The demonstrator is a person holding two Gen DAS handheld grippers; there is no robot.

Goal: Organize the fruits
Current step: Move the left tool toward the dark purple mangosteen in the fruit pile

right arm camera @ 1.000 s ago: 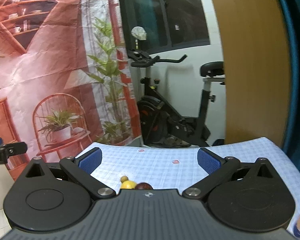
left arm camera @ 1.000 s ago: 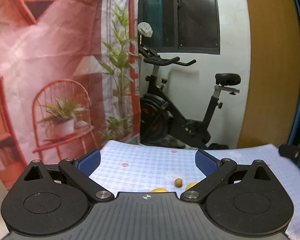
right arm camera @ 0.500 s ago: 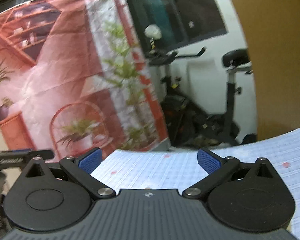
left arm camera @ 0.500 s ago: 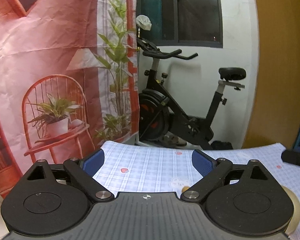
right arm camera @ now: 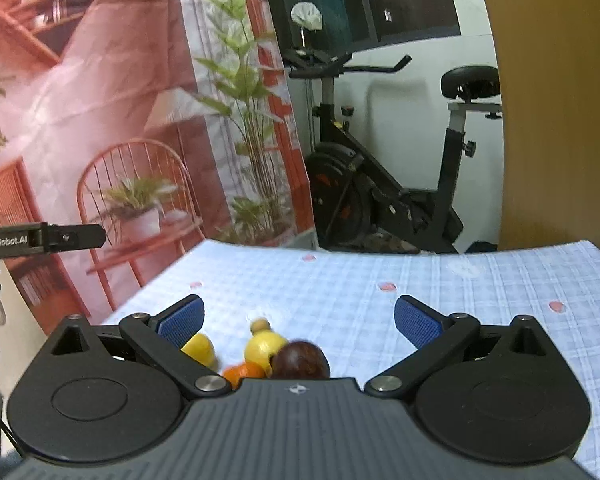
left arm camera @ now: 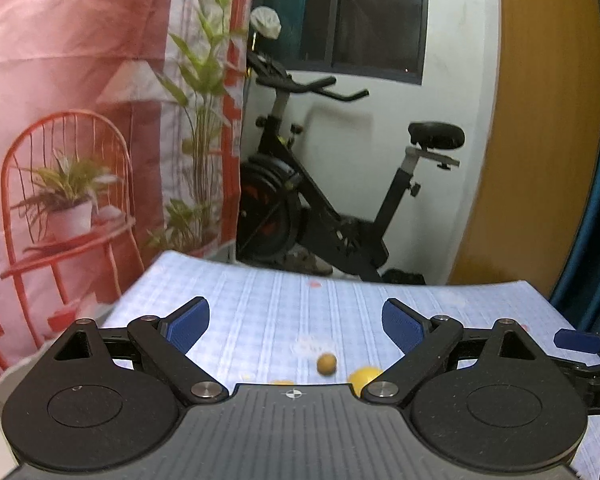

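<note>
worktop: covered with pale blue checked cloth bearing small pink spots.
fruit, clustered near the front edge: dark brown round fruit touching a yellow round fruit; small tan ball-shaped fruit just behind it; orange citrus fruit low in front; second yellow fruit beside the left pad.
left tongs: blue pads spread wide, nothing between them, above the cloth.
right tongs: blue pads spread wide, pinching nothing, fruit below.
background: black exercise bike; red printed fabric backdrop.
</note>
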